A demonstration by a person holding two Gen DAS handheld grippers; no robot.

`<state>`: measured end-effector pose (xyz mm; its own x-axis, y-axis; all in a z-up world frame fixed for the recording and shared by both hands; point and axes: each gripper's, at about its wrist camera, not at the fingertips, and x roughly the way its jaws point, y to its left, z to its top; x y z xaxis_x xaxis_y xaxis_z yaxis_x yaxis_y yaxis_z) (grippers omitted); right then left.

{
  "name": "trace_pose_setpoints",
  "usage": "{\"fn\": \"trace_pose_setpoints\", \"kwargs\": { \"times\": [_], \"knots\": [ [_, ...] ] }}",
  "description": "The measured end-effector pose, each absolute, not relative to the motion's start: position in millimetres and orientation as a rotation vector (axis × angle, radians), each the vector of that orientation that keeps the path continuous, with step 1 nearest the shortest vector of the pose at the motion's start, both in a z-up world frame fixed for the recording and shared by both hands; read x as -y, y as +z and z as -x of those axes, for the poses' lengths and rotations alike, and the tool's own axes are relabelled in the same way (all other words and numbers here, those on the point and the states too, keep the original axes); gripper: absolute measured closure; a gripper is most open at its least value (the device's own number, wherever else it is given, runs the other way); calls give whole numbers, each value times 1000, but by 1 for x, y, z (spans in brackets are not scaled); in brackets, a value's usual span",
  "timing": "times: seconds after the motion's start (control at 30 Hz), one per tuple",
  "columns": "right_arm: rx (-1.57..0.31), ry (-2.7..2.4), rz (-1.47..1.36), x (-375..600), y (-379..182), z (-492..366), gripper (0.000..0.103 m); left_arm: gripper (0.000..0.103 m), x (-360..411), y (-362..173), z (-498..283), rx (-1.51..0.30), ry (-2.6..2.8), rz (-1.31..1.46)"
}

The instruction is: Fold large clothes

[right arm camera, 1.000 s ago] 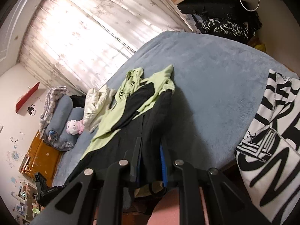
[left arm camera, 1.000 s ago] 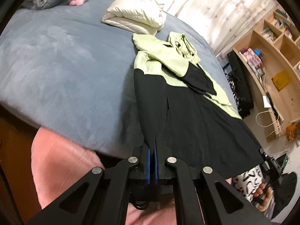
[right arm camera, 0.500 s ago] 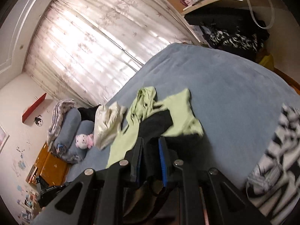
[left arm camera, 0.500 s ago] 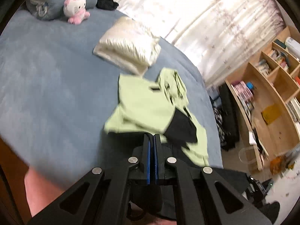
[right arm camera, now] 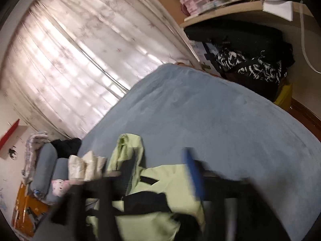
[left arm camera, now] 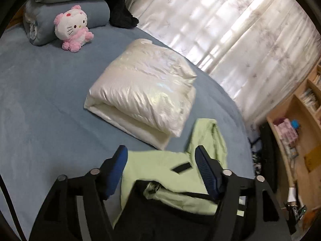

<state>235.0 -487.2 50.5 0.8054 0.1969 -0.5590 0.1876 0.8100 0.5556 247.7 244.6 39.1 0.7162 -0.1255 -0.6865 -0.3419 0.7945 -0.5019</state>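
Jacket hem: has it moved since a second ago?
Yes. The black hem went from the near bed edge up over the green top, toward the folded cream jacket. Both grippers, left and right, just opened, releasing it.

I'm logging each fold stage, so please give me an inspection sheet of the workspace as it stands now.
Surface: blue-grey plush bed cover, mostly bare.
Job's things: light green and black hooded jacket lying on the bed, black lower part folded up over the green top, hood toward the curtain.
Clutter: folded cream glossy quilted coat; pink and white plush cat toy; rolled blue-grey bedding.
Grippers: left gripper open above the jacket, its jaws have just been opening, nothing pinched; right gripper open, blurred, jaws have just been opening, jacket beneath.
Cables: nothing seen.
Surroundings: white patterned curtain; wooden shelves; dark patterned clothes pile.
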Motion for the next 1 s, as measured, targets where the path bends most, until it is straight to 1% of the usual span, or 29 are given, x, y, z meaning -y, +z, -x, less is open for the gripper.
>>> {"fn": "trace_pose_setpoints", "kwargs": {
  "times": [0.17, 0.3, 0.37, 0.63, 0.7, 0.73, 0.77, 0.8, 0.83, 0.87, 0.9, 0.93, 1.0],
  "knots": [
    [-819, 42, -548, 467, -12, -273, 35, 35, -229, -17, -281, -936, 85, 495],
    [-973, 44, -485, 460, -64, -282, 35, 35, -203, -64, -290, -1077, -21, 372],
    [-1032, 33, -467, 461, -87, -282, 35, 35, -195, -80, -293, -1111, -43, 347],
    [-1115, 62, -473, 468, -115, -277, 35, 35, -168, -114, -326, -1176, -83, 240],
    [-1132, 87, -497, 471, -122, -278, 35, 44, -159, -117, -330, -1180, -106, 222],
    [-1135, 103, -516, 472, -124, -277, 35, 57, -155, -119, -331, -1180, -114, 206],
    [-1128, 120, -537, 472, -126, -275, 35, 77, -149, -120, -334, -1182, -109, 180],
    [-1110, 138, -546, 471, -126, -272, 35, 87, -142, -120, -334, -1180, -85, 129],
    [-1092, 139, -534, 469, -124, -269, 38, 94, -138, -118, -333, -1166, -70, 100],
    [-1067, 121, -475, 463, -119, -265, 57, 98, -135, -116, -332, -1157, -62, 88],
    [-1055, 97, -424, 458, -115, -263, 82, 99, -134, -112, -329, -1139, -52, 81],
    [-1038, 81, -387, 454, -110, -260, 87, 100, -134, -106, -325, -1112, -41, 80],
    [-985, 56, -343, 447, -96, -251, 91, 101, -138, -90, -316, -1057, -19, 95]
  ]
}}
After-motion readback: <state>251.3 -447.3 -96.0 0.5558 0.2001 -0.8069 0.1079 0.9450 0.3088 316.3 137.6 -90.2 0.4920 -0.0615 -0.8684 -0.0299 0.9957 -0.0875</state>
